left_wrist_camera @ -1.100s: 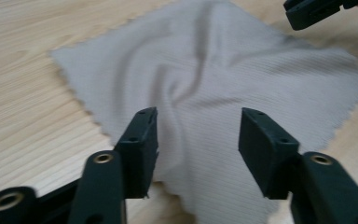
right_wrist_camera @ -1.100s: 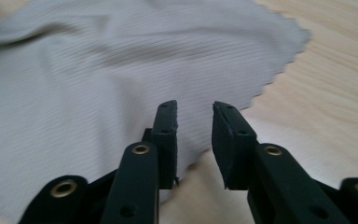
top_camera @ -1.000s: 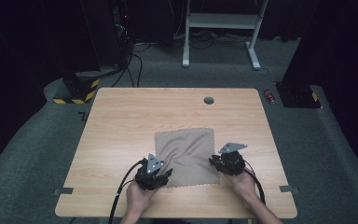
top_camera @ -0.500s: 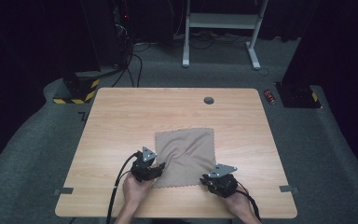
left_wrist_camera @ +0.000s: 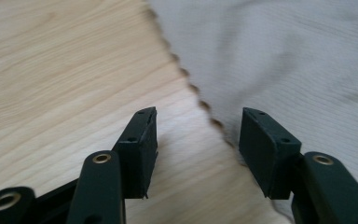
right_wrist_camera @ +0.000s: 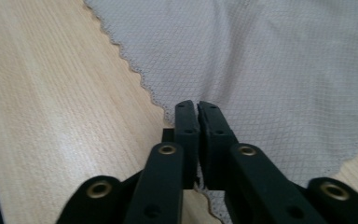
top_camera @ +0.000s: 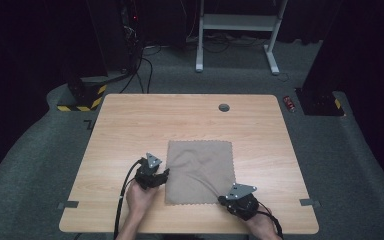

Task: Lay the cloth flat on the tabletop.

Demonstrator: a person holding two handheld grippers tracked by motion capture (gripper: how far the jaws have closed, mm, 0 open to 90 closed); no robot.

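From the high view, a taupe microfibre cloth (top_camera: 199, 171) lies spread nearly flat on the near half of the wooden table (top_camera: 130, 120), with soft ripples running toward its near right corner. The left hand-held gripper (top_camera: 166, 172) sits at the cloth's left edge, the right hand-held gripper (top_camera: 223, 199) at its near right corner.

In the left gripper view, the jaws stand apart and have just been opening; the pinked edge of the cloth (left_wrist_camera: 279, 56) runs between them, one jaw over bare table (left_wrist_camera: 65, 74), the other over fabric, and nothing is pinched.

In the right gripper view, the jaws have just been closing and stand almost together over the cloth's (right_wrist_camera: 270, 60) scalloped hem. Whether a fold of fabric is caught I cannot tell.

The cloth looks thin, light and limp. It will likely drape and crumple instead of holding shape, and slide easily on the smooth wood. Corners or edges seem the best hold, pinched firmly, since a flat middle offers nothing to grip.
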